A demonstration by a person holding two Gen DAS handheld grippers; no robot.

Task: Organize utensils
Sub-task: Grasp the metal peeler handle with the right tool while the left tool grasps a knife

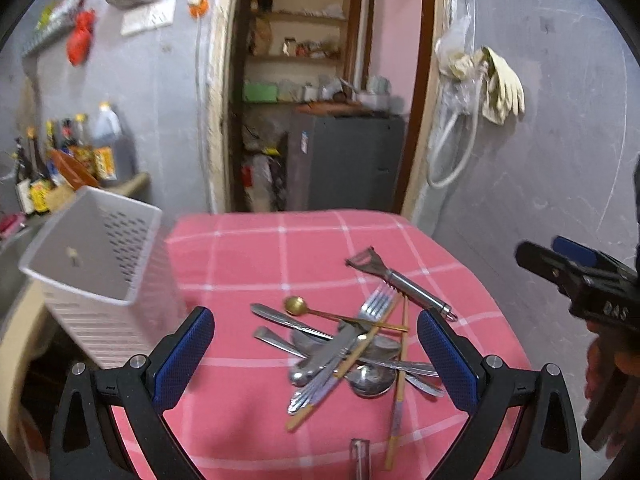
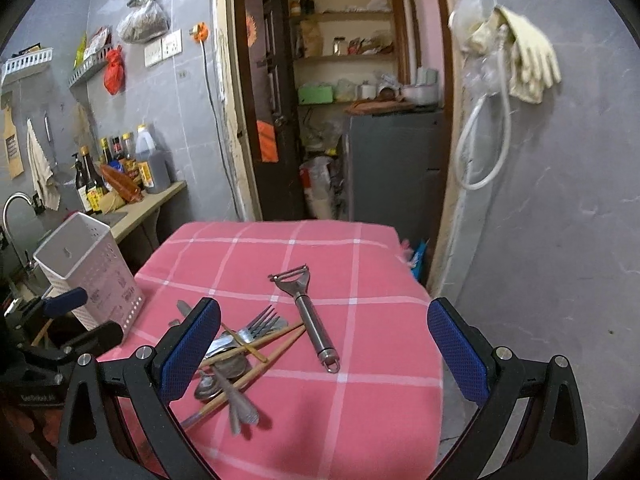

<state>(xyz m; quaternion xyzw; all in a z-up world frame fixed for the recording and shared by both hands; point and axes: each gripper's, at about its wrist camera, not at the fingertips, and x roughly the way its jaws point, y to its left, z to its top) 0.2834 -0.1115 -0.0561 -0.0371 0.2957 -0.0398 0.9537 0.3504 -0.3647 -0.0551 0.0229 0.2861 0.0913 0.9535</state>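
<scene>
A heap of utensils (image 1: 348, 352) lies on the pink checked tablecloth (image 1: 256, 252): forks, spoons, knives, a small gold spoon (image 1: 296, 303) and wooden chopsticks (image 1: 398, 392). A steel peeler (image 1: 400, 282) lies just beyond the heap. A white perforated utensil holder (image 1: 96, 264) stands at the table's left edge. My left gripper (image 1: 316, 352) hovers open above the heap, holding nothing. In the right wrist view the heap (image 2: 236, 356) sits by the left finger, the peeler (image 2: 308, 312) lies between the fingers, and the holder (image 2: 90, 268) is far left. My right gripper (image 2: 324, 344) is open and empty.
A counter (image 2: 148, 204) with sauce bottles (image 2: 120, 164) and a sink tap (image 2: 14, 208) runs along the left wall. Behind the table an open doorway shows shelves and a grey cabinet (image 2: 392, 160). Gloves (image 2: 528, 64) and a hose hang on the right wall.
</scene>
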